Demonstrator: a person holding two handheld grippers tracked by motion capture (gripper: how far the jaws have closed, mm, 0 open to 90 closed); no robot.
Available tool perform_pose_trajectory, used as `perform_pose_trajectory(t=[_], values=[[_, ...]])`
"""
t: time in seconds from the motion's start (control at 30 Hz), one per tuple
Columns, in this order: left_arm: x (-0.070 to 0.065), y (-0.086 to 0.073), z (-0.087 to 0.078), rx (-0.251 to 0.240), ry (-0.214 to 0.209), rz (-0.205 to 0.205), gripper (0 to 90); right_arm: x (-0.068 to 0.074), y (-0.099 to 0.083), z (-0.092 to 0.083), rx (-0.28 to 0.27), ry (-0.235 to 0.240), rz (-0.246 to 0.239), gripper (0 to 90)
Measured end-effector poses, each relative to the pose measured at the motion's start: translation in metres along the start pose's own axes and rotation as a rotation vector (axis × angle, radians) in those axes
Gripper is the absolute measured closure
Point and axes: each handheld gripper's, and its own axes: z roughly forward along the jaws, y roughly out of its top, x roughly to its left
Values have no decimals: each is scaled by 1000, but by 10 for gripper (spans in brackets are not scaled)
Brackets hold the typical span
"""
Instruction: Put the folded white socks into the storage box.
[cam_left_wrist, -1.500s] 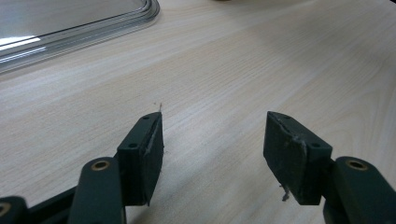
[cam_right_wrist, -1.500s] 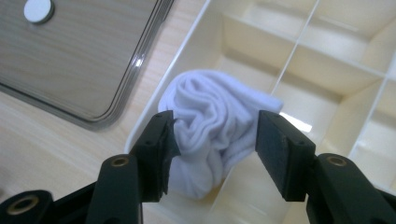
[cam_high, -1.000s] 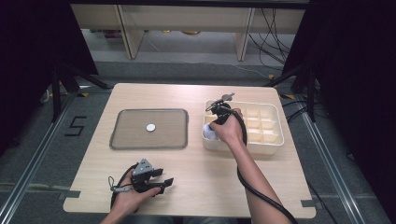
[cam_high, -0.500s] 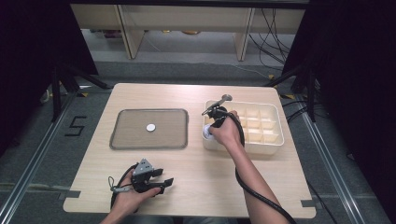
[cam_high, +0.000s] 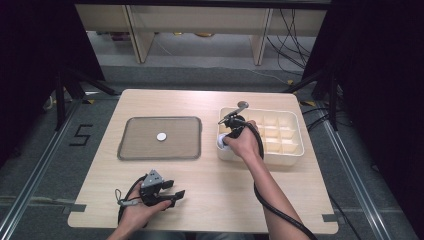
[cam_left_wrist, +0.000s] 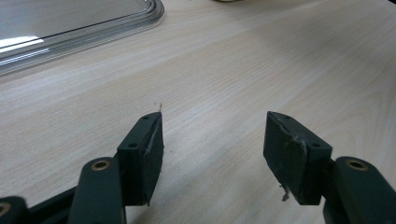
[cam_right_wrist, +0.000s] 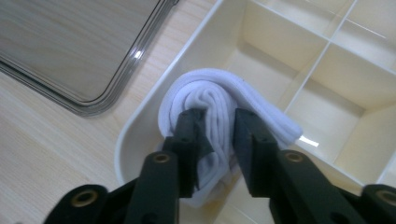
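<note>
High view: the right claw (cam_high: 226, 141) is down in the near-left corner cell of the cream divided box (cam_high: 292, 150), so the rolled white sock (cam_high: 220, 142) looks as good as stowed. The left claw (cam_high: 176, 196) rests idle near the table's (cam_high: 240, 195) front edge; a tray (cam_high: 131, 150) holds one small white disc (cam_high: 161, 136). Dark curtains flank a grey floor.

Left gripper view: jaws spread, nothing between them.

Right gripper view: the jaws have just been opening, though the sock's folds sit between them, seemingly pinched; release and withdrawal remain
</note>
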Motion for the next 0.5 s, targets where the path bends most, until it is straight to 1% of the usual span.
perform_pose_trajectory(t=[0.03, 0.07, 0.1, 0.13, 0.17, 0.2, 0.23, 0.27, 0.3, 0.33, 0.37, 0.4, 0.43, 0.5], values=[[0, 0, 0, -1, 0, 0, 378, -3, -3, -2, -49, 8, -37, 644], [0, 0, 0, -1, 0, 0, 378, -3, -3, -2, -49, 8, -37, 644], [0, 0, 0, -1, -1, 2, 378, -3, -4, -5, -61, 15, -31, 627], [0, 0, 0, -2, 0, 2, 378, -3, -7, -10, -98, 21, -19, 607], [0, 0, 0, -3, 0, 2, 378, -4, -9, -14, -119, 25, -27, 600], [0, 0, 0, -3, 0, 1, 378, -4, -9, -14, -119, 25, -27, 600], [0, 0, 0, -3, 0, 1, 378, -8, -12, -20, -165, 24, -44, 586], [0, 0, 0, -3, 0, 1, 378, -8, -12, -20, -165, 24, -44, 586], [0, 0, 0, -4, 0, 1, 378, -11, -14, -22, -178, 22, -51, 585], [0, 0, 0, -3, 1, 2, 378, -12, -16, -25, -189, 24, -40, 585], [0, 0, -1, -4, 7, 2, 378, -13, -18, -27, -200, 45, -20, 585], [0, 0, 0, -7, 5, -2, 378, -16, -20, -29, -212, 44, -27, 584], [0, 0, 0, -9, 6, -2, 378, -17, -22, -31, -210, 21, -21, 582], [0, 0, 0, -8, 10, -6, 378, -21, -27, -34, -218, 31, -8, 573]])
